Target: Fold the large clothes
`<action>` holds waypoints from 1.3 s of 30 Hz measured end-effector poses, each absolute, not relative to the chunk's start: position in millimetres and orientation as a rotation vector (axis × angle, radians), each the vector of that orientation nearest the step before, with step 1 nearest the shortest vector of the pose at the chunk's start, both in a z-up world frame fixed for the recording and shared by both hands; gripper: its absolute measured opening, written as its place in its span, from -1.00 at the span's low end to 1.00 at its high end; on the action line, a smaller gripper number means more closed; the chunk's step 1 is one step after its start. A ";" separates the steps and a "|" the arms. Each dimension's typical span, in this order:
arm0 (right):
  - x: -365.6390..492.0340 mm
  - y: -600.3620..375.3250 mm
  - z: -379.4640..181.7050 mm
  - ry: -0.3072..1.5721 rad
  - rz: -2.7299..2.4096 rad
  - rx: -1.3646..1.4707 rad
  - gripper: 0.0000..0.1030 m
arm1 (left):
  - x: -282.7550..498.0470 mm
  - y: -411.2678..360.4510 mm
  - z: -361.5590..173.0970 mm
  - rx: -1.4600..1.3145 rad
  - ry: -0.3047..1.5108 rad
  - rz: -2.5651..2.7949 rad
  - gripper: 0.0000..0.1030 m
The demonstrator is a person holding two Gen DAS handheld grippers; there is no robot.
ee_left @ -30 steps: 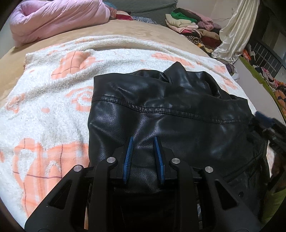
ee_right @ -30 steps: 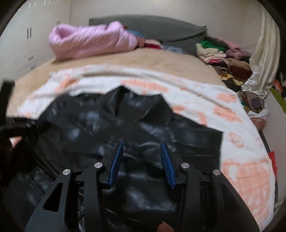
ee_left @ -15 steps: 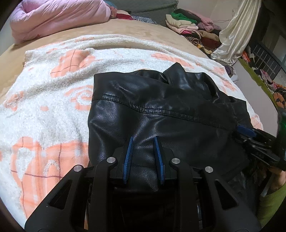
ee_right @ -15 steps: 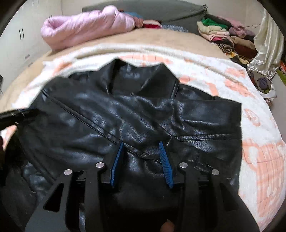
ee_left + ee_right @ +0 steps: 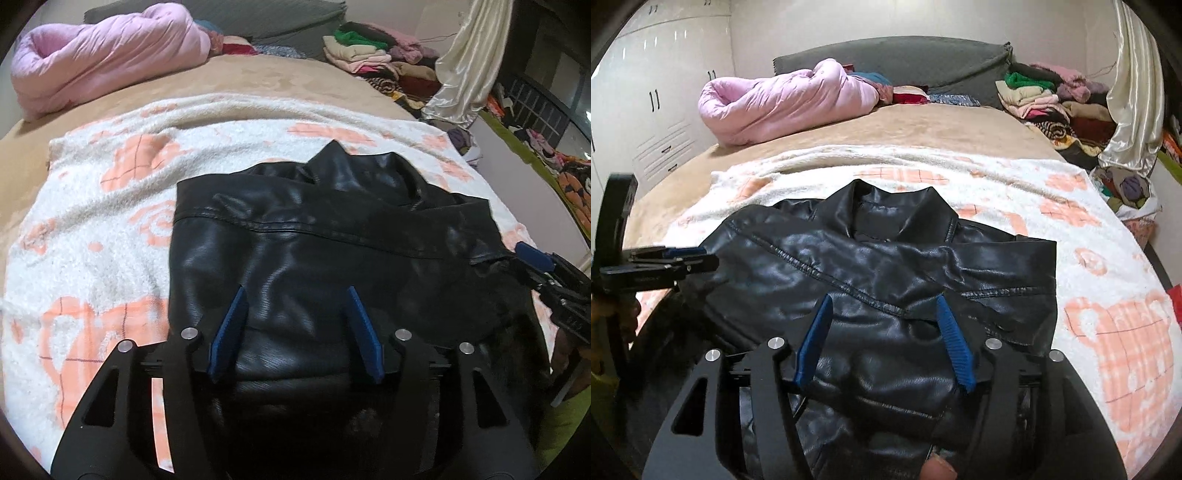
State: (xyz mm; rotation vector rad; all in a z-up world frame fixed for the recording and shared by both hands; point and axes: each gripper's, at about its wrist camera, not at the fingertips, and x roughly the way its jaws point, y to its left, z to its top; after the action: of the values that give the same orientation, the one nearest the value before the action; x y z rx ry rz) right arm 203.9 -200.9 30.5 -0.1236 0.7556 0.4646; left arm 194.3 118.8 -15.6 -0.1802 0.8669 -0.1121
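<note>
Evidently the black leather jacket (image 5: 886, 280) is a heavy, fairly stiff garment with a glossy, probably slippery face; in my judgement it will hold broad creases, not sharp ones, and is best taken at a stitched seam, the hem or a sleeve edge, where the material is thick enough to pinch. It lies on the white and orange blanket (image 5: 92, 229) spread over the bed (image 5: 923, 125), collar (image 5: 890, 206) towards the far end, with both sides apparently laid across the body and a stitched seam running diagonally over the top layer. The left gripper (image 5: 295, 325) hovers over the near part of the jacket, jaws apart and holding nothing. The right gripper (image 5: 882, 332) sits likewise over the near right portion, jaws apart; whether its pads touch the leather cannot be determined. Beyond lie a rolled pink quilt (image 5: 783, 103), a pile of clothes (image 5: 1041, 96) and a pale curtain (image 5: 1134, 85).
</note>
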 end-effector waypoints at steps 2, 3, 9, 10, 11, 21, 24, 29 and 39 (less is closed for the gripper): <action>200.2 -199.4 30.3 0.754 0.464 -0.138 0.11 | 191.5 113.5 -12.7 -0.169 0.861 -0.125 -0.06; 197.6 -199.0 31.2 0.751 0.463 -0.144 0.11 | 190.5 109.9 -11.9 -0.164 0.860 -0.134 -0.06; 188.9 -200.9 31.4 0.754 0.471 -0.132 0.03 | 181.8 90.0 -12.4 -0.155 0.888 -0.226 -0.66; 186.9 -201.3 30.0 0.761 0.474 -0.125 0.01 | 180.9 87.6 -14.1 -0.154 0.895 -0.237 -0.67; 185.5 -200.8 28.0 0.771 0.477 -0.123 -0.05 | 179.7 84.3 -16.5 -0.147 0.903 -0.245 -0.69; 188.1 -203.9 -7.5 0.907 0.424 -0.148 -0.33 | 183.7 75.9 -46.3 -0.138 0.976 -0.240 -0.69; 195.2 -205.4 -25.1 0.954 0.412 -0.142 -0.35 | 182.9 75.4 -46.1 -0.145 0.971 -0.244 -0.69; 187.3 -207.1 -9.8 0.906 0.442 -0.109 -0.17 | 178.7 77.1 -37.4 -0.157 0.956 -0.246 -0.64; 162.6 -223.1 21.0 0.817 0.444 -0.002 0.69 | 162.7 71.0 -14.7 -0.151 0.901 -0.260 0.14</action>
State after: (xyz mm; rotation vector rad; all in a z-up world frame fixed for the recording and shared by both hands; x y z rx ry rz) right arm 162.6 -223.1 21.0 -0.0019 0.8166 0.4435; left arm 162.7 71.0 -14.7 -0.1509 0.9008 -0.2596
